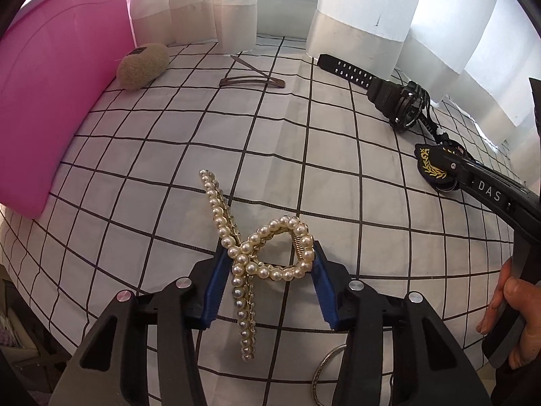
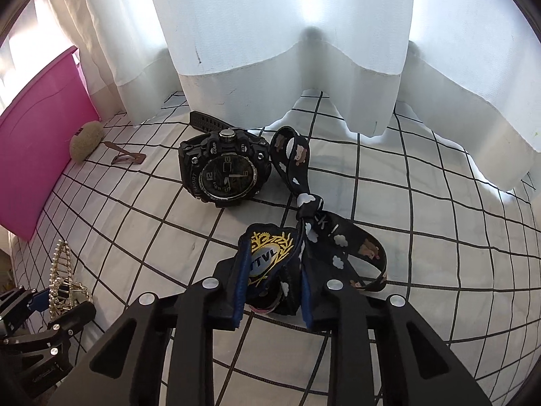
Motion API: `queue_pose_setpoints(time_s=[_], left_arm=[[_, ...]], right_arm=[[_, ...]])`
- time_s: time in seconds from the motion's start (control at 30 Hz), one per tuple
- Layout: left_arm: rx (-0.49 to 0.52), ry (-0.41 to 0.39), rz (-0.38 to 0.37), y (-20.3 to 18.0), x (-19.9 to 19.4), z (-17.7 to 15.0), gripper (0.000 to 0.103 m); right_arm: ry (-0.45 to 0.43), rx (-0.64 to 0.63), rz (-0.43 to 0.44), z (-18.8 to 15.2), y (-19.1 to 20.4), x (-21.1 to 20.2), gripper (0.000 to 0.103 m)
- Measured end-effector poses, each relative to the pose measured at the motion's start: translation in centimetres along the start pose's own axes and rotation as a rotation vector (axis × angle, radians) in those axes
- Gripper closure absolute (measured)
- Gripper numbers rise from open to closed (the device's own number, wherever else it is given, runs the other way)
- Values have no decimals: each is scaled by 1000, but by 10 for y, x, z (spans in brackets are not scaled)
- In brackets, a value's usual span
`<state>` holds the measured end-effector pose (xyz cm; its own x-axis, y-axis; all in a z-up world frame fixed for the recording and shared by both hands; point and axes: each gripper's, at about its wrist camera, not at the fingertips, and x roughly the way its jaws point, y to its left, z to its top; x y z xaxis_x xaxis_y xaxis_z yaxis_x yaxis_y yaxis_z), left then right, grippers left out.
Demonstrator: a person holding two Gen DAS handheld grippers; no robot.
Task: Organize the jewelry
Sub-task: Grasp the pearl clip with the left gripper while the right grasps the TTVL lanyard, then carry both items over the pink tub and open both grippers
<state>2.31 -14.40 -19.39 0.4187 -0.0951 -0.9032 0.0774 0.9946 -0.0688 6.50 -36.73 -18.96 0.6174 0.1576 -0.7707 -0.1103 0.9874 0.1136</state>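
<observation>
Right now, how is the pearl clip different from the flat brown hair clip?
The pearl clip is a beaded gold claw; the brown clip is flat, plain metal. The pearl clip sits between the left tongs; the brown clip lies untouched near the curtain. Both are hair clips over the checked cloth.

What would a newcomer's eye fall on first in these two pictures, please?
Probably the pearl hair claw, clamped between the blue pads of the left tongs just above the checked cloth. Next, the black sports watch lying near the white curtain, and beside it the embroidered badge on its cloud-print lanyard, gripped by the right tongs. A bright pink board stands at the left edge.
</observation>
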Motion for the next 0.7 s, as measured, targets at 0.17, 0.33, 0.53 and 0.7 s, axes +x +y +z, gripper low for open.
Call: queue_pose_setpoints(time_s=[0.17,0.33,0.53,0.7], left_arm=[[-5,11,16,8,-3,-2,58],[-2,13,25,15,-5,-1,58],[8,-9,16,21,-18,3,60],[20,-44,-4,26,-36,11,60]], right_arm=[[-23,-1,16,-2,-4,-7,93],[-38,2,20,-4,-2,-12,94],[-62,10,17,-5,1,-32,94],[-86,5,21,-2,12,-53,94]])
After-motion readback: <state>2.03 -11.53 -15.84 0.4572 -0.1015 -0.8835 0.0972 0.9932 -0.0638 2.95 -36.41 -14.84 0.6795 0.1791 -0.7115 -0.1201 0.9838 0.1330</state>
